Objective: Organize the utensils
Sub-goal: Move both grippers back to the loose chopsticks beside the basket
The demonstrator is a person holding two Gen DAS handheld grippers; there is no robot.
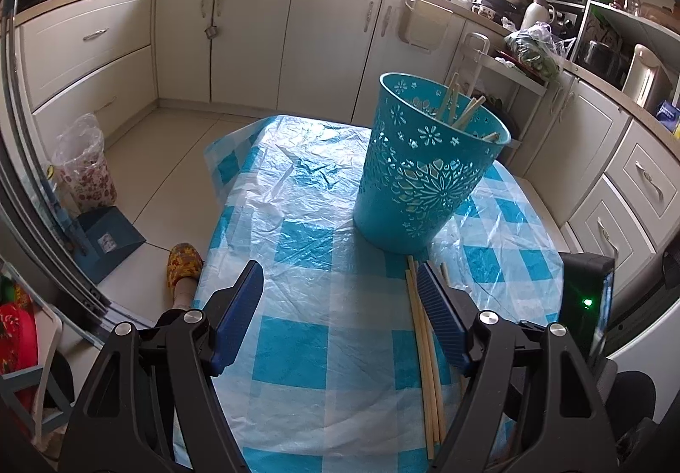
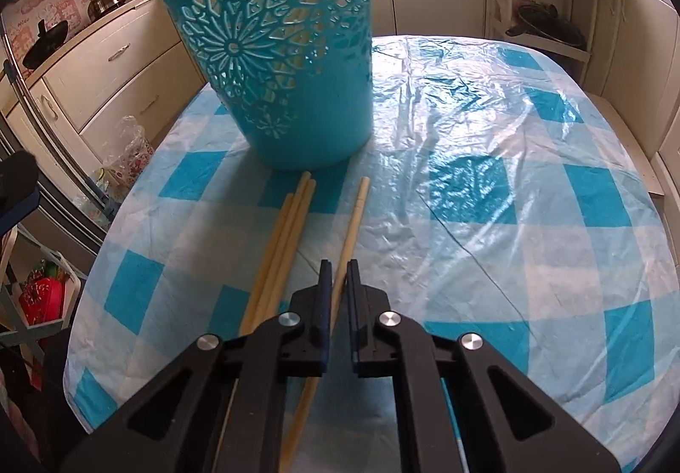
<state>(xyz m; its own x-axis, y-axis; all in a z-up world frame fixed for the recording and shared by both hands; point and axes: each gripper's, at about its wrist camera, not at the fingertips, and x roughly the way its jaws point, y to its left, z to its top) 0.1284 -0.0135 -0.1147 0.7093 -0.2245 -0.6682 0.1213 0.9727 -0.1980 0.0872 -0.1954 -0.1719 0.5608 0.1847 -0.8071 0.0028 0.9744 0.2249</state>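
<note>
From the left wrist, the left gripper [image 1: 340, 311] hangs over the checked blue-and-white cloth [image 1: 297, 345] on the counter, its blue fingers [image 1: 240, 303] spread wide with nothing between them. A teal bucket [image 1: 425, 175] with cut-out flower patterns stands upright just ahead, and several pale wooden chopsticks [image 1: 461, 111] lean inside it, tips above the rim. More chopsticks [image 1: 425, 354] lie flat on the cloth in a close bundle, running from the bucket's foot back beside the right-hand finger. Only this view shows the bucket's open top and what it holds, along with a slippered foot [image 1: 182, 264] on the tiled floor.

From the right wrist, the right gripper [image 2: 338, 264] is low over the cloth [image 2: 510, 218], its fingers [image 2: 325, 281] clenched on a single chopstick [image 2: 355, 218] that lies apart from the bundle; whether it is off the cloth yet is hard to tell. The bundle of three chopsticks [image 2: 289, 235] lies just to the left, ends nearly touching the bucket [image 2: 276, 69]. Here the bucket's rim is cut off, but the separate stick, mostly hidden in the other view, is plain.
</note>
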